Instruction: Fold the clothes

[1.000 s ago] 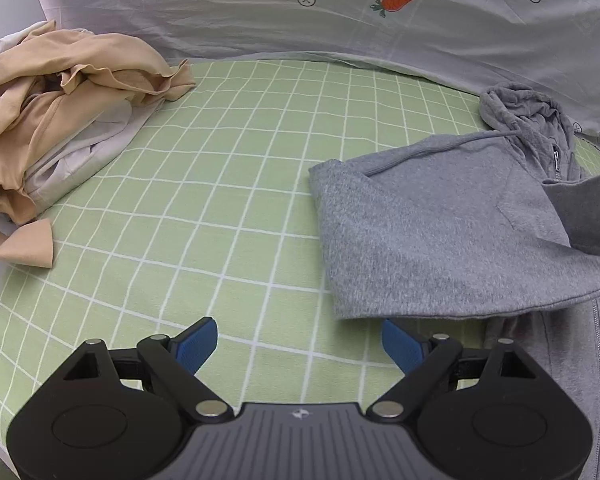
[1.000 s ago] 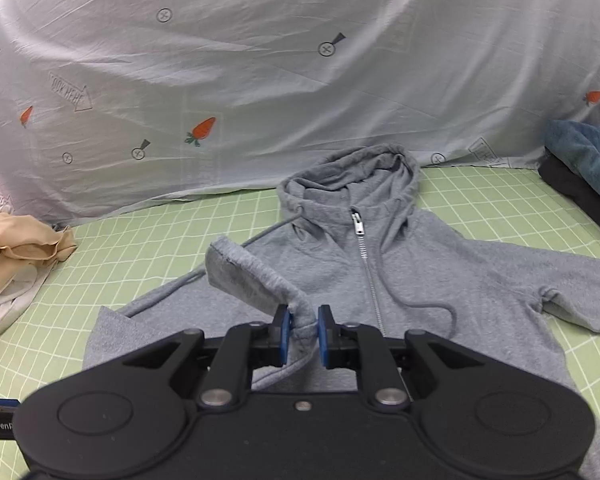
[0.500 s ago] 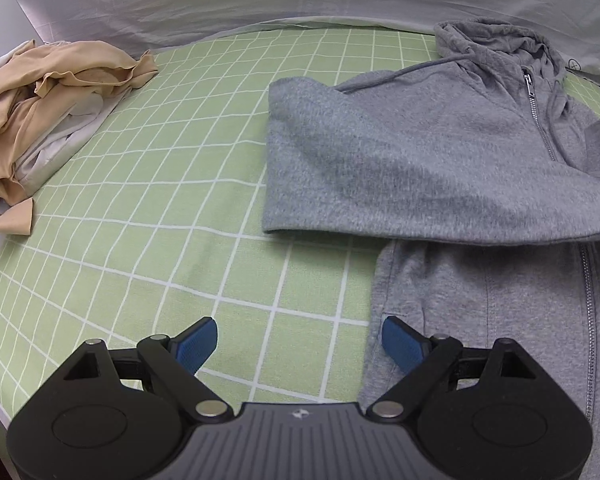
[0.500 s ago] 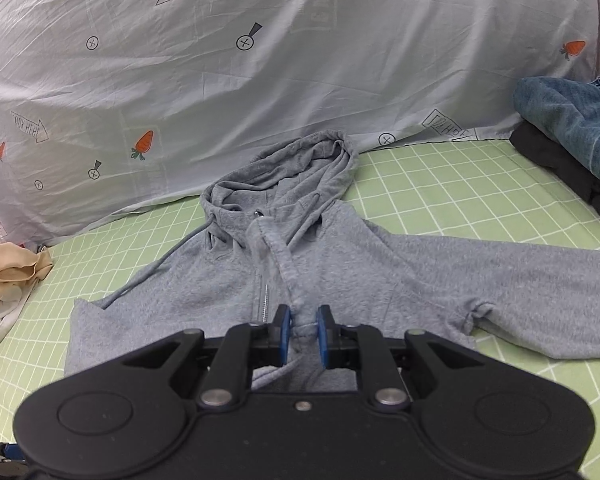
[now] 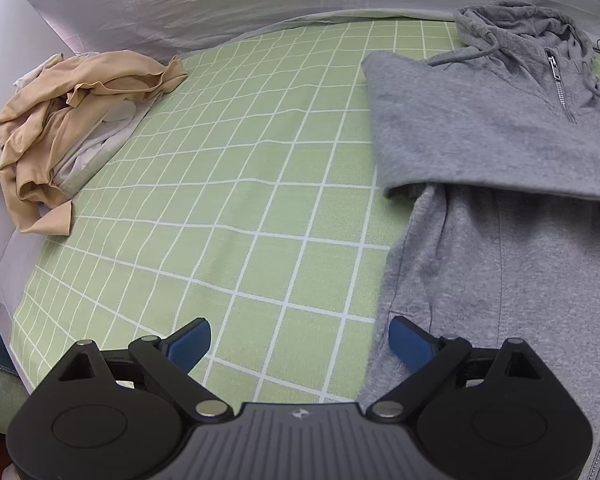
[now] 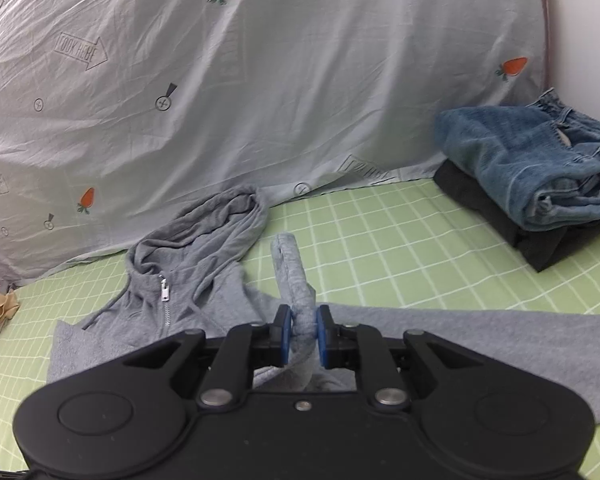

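Observation:
A grey zip hoodie (image 5: 480, 120) lies face up on the green checked sheet (image 5: 240, 200), its near sleeve folded across the chest. My left gripper (image 5: 300, 334) hangs over the hoodie's left side edge near the hem, jaws opening wide, with nothing gripped; its right fingertip (image 5: 406, 340) is above the grey cloth. In the right wrist view my right gripper (image 6: 302, 328) is shut on the sleeve cuff (image 6: 290, 264), which sticks up past the pads, just right of the hood (image 6: 204, 240). The other sleeve (image 6: 500, 336) stretches out to the right.
A crumpled tan and white clothes pile (image 5: 72, 120) sits at the sheet's left edge. Folded blue jeans (image 6: 532, 168) rest on a dark folded garment (image 6: 540, 240) at the back right. A white carrot-print cloth (image 6: 260, 80) rises behind the bed.
My right gripper carried the cuff rightward across the hoodie's chest, past the zip. My left gripper shifted right and tipped down, now over the hoodie's side edge.

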Motion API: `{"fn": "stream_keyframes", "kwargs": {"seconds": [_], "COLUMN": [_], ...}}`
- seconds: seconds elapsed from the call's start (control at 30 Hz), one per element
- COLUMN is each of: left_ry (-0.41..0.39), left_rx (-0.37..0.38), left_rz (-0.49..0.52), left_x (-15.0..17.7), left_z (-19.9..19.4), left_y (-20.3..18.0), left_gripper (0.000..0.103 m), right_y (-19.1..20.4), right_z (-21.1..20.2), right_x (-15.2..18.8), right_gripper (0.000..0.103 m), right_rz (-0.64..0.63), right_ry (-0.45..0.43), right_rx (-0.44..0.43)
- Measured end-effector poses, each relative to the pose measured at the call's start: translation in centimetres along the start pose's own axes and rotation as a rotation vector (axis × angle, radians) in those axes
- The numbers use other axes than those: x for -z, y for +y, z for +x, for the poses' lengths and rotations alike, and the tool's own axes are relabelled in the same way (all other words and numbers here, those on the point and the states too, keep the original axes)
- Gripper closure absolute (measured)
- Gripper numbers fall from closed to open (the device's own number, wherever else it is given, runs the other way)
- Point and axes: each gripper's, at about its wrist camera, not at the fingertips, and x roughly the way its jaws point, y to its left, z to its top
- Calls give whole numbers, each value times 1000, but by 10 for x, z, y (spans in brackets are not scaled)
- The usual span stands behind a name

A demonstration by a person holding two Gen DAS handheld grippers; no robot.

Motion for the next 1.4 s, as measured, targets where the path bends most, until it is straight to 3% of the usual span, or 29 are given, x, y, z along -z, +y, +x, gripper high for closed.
{"fn": "stream_keyframes", "kwargs": {"seconds": [0.1,0.2,0.3,0.33,0.47,0.63,0.73,1.03,1.4], "left_ry": [15,11,-25,-34,-70,-61,-54,-61,-69], "left_rx": [-7,-7,13,18,22,37,35,0,-13], "left_rz": [-13,-39,-11,5,49,54,45,18,14], "left_x": [-8,-16,-31,-36,-56,-70,-75,-85,-87], "left_z": [0,0,4,6,12,21,26,32,36], "left_y": [-1,-2,-12,-16,-32,-39,-41,-41,-39], "left_gripper": [7,7,7,7,7,7,7,7,3], "right_y": [-29,-51,-60,-63,-74,-78,-78,-78,-87], "right_z": [8,25,35,38,54,65,68,73,56], "right_x": [-1,5,14,16,21,19,16,11,-5], "right_gripper": [89,86,68,62,58,55,57,94,96], "right_rz": [-11,26,45,55,113,124,111,80,87], "right_ry": [26,102,136,148,214,236,230,237,142], "right_rx": [89,119,163,172,179,183,184,164,213]}}
